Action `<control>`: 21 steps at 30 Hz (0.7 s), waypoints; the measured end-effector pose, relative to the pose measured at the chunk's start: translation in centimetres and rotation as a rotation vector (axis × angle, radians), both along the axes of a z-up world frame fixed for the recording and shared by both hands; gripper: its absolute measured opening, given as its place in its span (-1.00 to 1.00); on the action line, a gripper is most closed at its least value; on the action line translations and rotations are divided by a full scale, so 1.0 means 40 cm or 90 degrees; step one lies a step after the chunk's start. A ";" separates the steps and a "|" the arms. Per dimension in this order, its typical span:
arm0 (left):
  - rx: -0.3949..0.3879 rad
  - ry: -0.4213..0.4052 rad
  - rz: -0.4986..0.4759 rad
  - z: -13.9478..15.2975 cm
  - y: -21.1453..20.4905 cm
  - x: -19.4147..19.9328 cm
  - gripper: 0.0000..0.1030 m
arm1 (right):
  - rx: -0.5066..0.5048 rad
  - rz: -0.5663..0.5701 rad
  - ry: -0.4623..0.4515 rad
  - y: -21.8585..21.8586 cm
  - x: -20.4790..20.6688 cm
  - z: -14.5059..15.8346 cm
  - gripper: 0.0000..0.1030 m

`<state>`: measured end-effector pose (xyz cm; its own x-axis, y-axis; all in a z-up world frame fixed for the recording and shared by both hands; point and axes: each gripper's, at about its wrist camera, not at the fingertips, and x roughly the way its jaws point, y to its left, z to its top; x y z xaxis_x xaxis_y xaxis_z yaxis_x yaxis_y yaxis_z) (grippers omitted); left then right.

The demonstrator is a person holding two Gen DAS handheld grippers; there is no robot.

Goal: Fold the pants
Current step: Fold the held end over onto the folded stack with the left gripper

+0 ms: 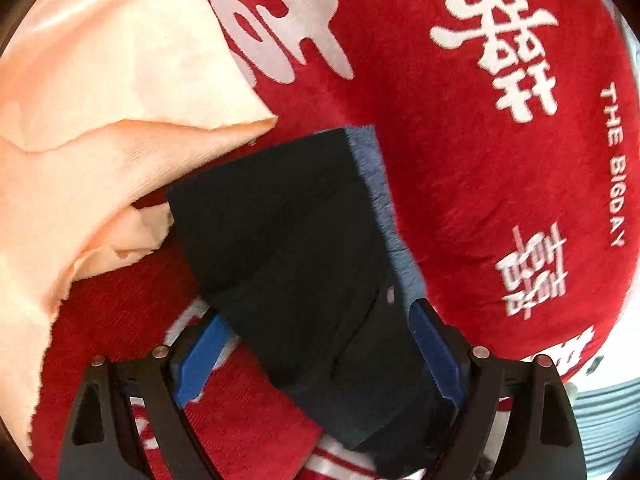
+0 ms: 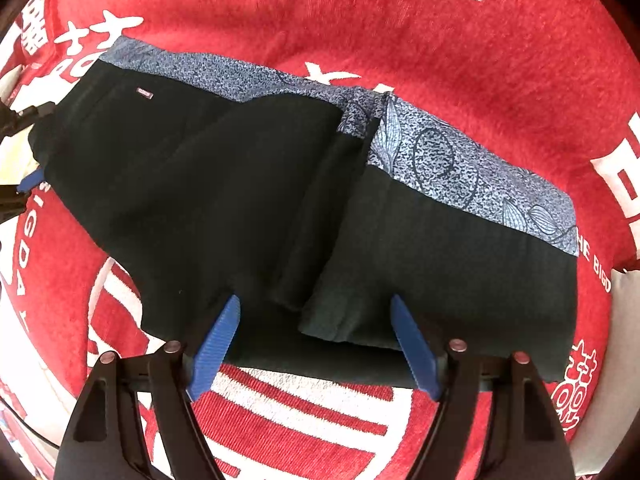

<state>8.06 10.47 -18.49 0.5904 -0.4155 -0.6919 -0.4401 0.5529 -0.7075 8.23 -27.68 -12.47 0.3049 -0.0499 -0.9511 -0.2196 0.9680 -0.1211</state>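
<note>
Pants [image 2: 224, 184] folded flat on red blanket [image 2: 440, 40]; left gripper [image 1: 316, 344] and right gripper [image 2: 316, 344] both wide, straddling near edge, not gripping.

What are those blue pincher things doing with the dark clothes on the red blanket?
A person is folding a pair of dark pants with a blue patterned lining, using a gripper in each hand. The pants lie already folded over on the red blanket. The left gripper and the right gripper each straddle an edge of the pants with blue fingers spread wide, not pinching. A peach cloth lies beside the pants.
</note>
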 end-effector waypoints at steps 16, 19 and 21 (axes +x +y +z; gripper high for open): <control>0.190 0.082 -0.054 0.032 -0.081 0.079 -0.35 | 0.001 -0.006 0.004 0.009 0.022 0.021 0.57; 0.299 0.057 -0.108 0.083 -0.144 0.082 -0.41 | 0.040 -0.003 -0.006 0.020 0.041 0.088 0.57; 0.390 0.025 -0.158 0.128 -0.214 0.080 -0.41 | 0.074 -0.004 -0.003 0.029 0.071 0.131 0.57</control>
<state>11.27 1.92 -13.36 0.4972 -0.0609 -0.8655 -0.2668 0.9385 -0.2193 11.08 -26.51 -7.22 0.3094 0.0589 -0.9491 -0.2139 0.9768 -0.0091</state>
